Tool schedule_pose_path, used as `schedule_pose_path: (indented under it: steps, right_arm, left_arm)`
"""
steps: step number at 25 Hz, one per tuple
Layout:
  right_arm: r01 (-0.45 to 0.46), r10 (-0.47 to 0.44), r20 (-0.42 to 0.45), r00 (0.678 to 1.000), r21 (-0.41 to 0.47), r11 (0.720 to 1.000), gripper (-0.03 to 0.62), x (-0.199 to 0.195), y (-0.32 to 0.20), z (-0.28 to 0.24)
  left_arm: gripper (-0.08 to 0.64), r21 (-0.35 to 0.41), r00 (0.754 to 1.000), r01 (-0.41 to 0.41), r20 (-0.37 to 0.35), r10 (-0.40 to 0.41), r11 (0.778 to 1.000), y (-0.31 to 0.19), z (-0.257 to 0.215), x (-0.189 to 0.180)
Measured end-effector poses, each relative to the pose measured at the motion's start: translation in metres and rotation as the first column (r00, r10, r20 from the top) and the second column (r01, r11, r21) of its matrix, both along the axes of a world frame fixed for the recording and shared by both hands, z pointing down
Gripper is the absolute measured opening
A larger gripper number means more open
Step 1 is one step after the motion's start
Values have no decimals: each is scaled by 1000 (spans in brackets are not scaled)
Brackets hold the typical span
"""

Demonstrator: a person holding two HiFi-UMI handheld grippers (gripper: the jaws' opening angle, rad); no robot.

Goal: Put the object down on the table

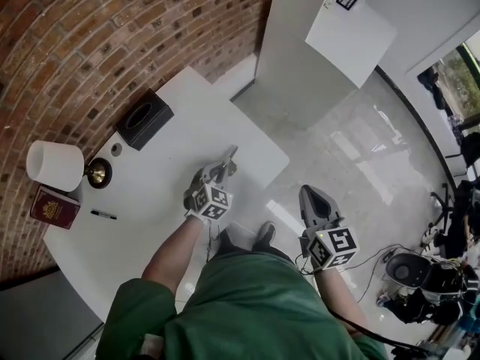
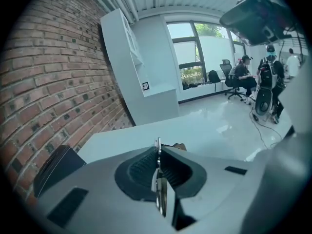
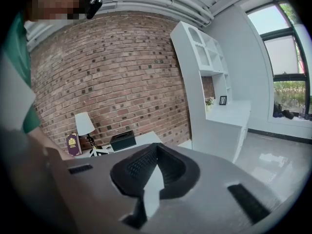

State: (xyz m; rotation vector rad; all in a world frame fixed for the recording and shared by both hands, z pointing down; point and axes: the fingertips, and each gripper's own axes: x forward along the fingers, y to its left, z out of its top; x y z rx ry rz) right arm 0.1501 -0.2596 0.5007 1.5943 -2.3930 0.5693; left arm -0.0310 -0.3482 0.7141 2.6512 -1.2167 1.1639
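Left gripper (image 1: 225,161) clamps thin metal object (image 2: 159,191) | right gripper (image 3: 155,149) closed | maroon booklet (image 1: 55,207) gold-crested

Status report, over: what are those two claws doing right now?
Left gripper shut on thin metal object, over white table. Right gripper shut, empty, beside table over floor. Nothing beneath left gripper.

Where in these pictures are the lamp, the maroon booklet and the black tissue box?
lamp (image 1: 54,165), head view, on its white shade.
maroon booklet (image 1: 55,207), head view, middle of its cover.
black tissue box (image 1: 159,109), head view, top face beside the opening.
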Motion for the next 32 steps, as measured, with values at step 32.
schedule_pose_path:
  steps: [32]
  right_arm:
    - [40, -39, 42, 998, -37, 999, 3, 2, 6, 14]
  left_arm:
    - [161, -11, 976, -125, 179, 125, 992, 46, 33, 25]
